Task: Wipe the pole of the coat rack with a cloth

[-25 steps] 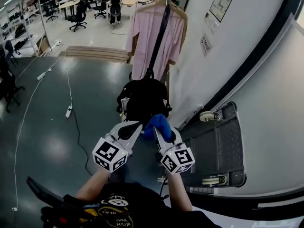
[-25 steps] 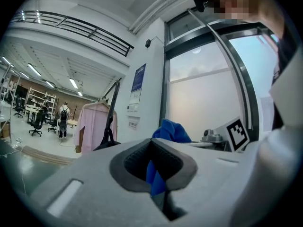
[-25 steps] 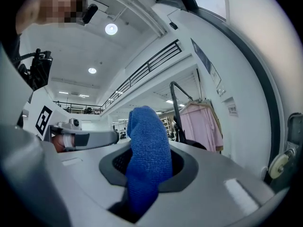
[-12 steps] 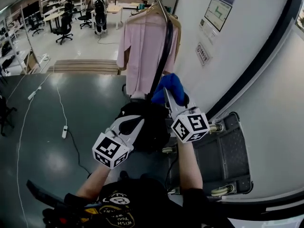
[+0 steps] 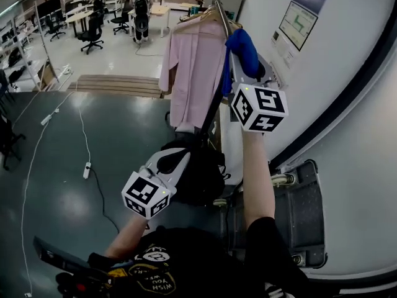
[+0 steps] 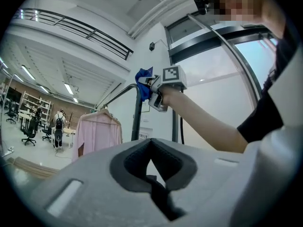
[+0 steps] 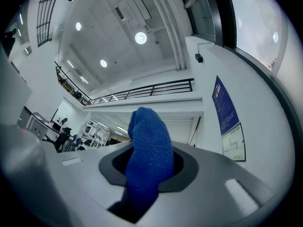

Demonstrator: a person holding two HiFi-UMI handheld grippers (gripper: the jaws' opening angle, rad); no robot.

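Observation:
The coat rack's dark pole [image 5: 214, 101] rises from behind a black bag [image 5: 201, 172] to a top hook, with a pink garment [image 5: 192, 67] hanging to its left. My right gripper [image 5: 242, 58] is raised high, shut on a blue cloth [image 5: 242, 45] that rests against the upper pole. Seen from the right gripper view, the blue cloth [image 7: 149, 157] bulges up out of the shut jaws. My left gripper [image 5: 175, 159] stays low by the bag, shut and empty. The left gripper view shows its jaws [image 6: 154, 167] together, the pole [image 6: 137, 122] and the cloth [image 6: 143, 82] beyond.
A white wall with a poster [image 5: 298, 20] stands just right of the rack. A grey platform trolley [image 5: 307, 213] lies on the floor at right. A cable with a power strip [image 5: 87, 168] crosses the dark floor at left. Wooden boards [image 5: 118, 84], office chairs and people are further back.
My right gripper has climbed with the blue cloth from beside the black bag up to the top part of the pole. The left gripper has barely moved.

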